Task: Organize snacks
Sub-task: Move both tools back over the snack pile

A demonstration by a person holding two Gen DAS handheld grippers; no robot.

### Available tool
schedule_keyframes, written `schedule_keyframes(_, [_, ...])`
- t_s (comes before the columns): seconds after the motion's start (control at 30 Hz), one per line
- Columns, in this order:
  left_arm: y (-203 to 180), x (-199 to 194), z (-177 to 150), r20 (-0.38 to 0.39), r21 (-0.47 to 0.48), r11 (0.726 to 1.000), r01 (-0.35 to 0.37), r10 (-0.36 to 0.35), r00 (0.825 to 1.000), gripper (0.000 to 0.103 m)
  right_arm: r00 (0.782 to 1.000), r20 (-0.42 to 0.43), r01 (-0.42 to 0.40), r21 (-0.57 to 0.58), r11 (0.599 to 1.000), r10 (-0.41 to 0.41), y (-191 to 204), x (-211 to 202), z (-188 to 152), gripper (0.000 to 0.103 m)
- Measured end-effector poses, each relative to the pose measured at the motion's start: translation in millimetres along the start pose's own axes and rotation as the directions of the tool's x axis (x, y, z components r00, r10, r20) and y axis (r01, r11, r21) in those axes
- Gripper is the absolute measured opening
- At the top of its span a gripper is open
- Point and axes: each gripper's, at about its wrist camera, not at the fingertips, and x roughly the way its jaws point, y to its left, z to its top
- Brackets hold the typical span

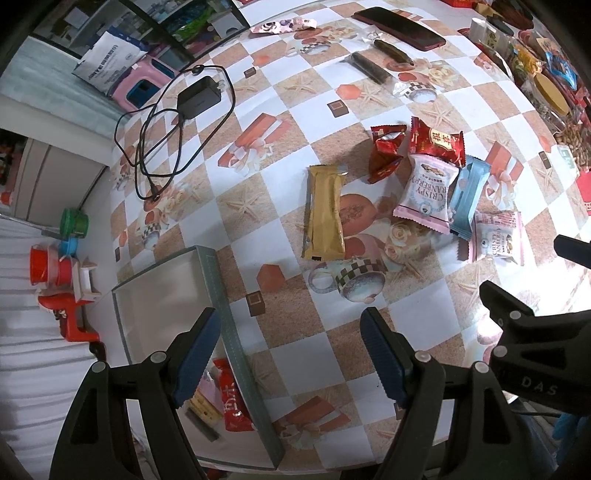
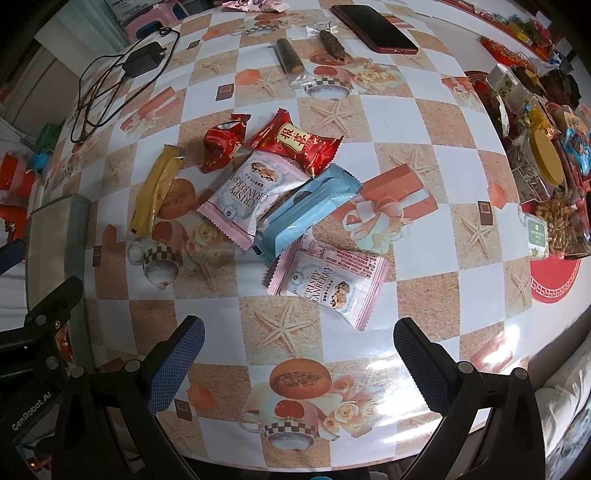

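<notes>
Left wrist view: left tongs (image 1: pixel 291 354) hang released and empty over the worktop (image 1: pixel 332 92), straddling the grey box (image 1: pixel 236 354) rim; the snack pile lies beyond, far right, yellow bar (image 1: pixel 325 212) nearest. Right wrist view: right tongs (image 2: pixel 299 365) released, empty; a pink cranberry packet (image 2: pixel 328 284) lies just beyond them.

My counter (image 2: pixel 399 122), in a checked cloth, carries loose snack packets (image 2: pixel 258 192), a phone (image 2: pixel 373 27), a charger (image 2: pixel 142 61) and a grey box (image 1: pixel 229 332).
</notes>
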Motion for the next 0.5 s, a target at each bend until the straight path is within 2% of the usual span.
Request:
schedule_keyframes(0.33, [-3,7,1,-0.012,0.004,1.000,0.006,-0.006,1.000,0.081,1.000,-0.021,-0.006,0.009,1.000,0.006,-4,6,1,0.103])
schedule_keyframes(0.5, [1,23,8,-0.032,-0.004,1.000,0.019,-0.019,0.999,0.081,0.998,-0.069,-0.005,0.082,0.997,0.010,-25,18,2,0.103])
